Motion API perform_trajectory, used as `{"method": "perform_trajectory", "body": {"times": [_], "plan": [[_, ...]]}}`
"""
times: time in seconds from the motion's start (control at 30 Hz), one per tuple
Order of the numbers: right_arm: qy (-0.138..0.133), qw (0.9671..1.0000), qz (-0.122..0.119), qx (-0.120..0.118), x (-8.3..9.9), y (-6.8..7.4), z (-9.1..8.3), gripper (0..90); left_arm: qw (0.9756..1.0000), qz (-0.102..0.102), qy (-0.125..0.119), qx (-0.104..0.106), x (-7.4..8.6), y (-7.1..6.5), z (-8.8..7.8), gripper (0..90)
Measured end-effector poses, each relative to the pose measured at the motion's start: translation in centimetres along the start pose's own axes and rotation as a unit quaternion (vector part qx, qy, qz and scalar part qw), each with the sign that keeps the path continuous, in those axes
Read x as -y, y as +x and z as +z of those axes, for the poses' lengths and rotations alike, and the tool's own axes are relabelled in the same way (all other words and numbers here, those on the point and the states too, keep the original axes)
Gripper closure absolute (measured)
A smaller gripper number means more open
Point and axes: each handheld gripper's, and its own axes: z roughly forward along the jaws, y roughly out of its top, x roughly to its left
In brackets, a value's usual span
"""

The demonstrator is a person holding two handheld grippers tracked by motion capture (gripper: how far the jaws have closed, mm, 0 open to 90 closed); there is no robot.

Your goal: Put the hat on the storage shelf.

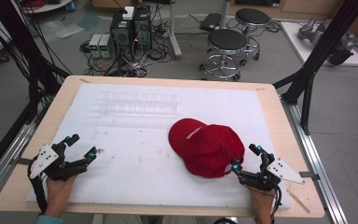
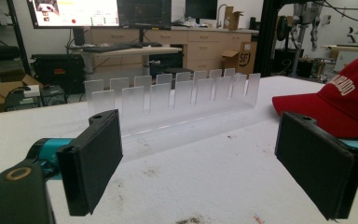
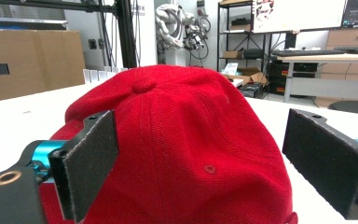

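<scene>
A red baseball cap point(image 1: 205, 147) with white lettering lies on the white mat, right of centre, brim toward the far left. My right gripper point(image 1: 246, 157) sits at the cap's near right edge. In the right gripper view the cap's crown point(image 3: 182, 140) rises just beyond the gripper point(image 3: 200, 163), whose jaws stand wide apart with neither pad pressing on it. My left gripper point(image 1: 84, 144) rests open at the mat's near left, far from the cap. In the left gripper view it point(image 2: 205, 163) holds nothing, and the cap point(image 2: 345, 102) lies off to the right.
A clear acrylic slotted rack point(image 1: 140, 102) point(image 2: 177, 98) stands at the back of the white mat point(image 1: 135, 186), which covers the wooden table point(image 1: 289, 135). Small dark specks mark the mat near the left gripper. Stools, computers and cables stand on the floor beyond the table.
</scene>
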Motion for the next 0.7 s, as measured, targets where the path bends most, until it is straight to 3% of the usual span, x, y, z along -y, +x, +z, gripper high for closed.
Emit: {"method": "perform_trajectory", "body": {"times": [0.7], "plan": [[0.002,1.0000,0.006,-0.002,-0.05,-0.17,0.03,9.6,1.0000,-0.002,0.003,0.001,-0.02,0.03,0.07,15.2]]}}
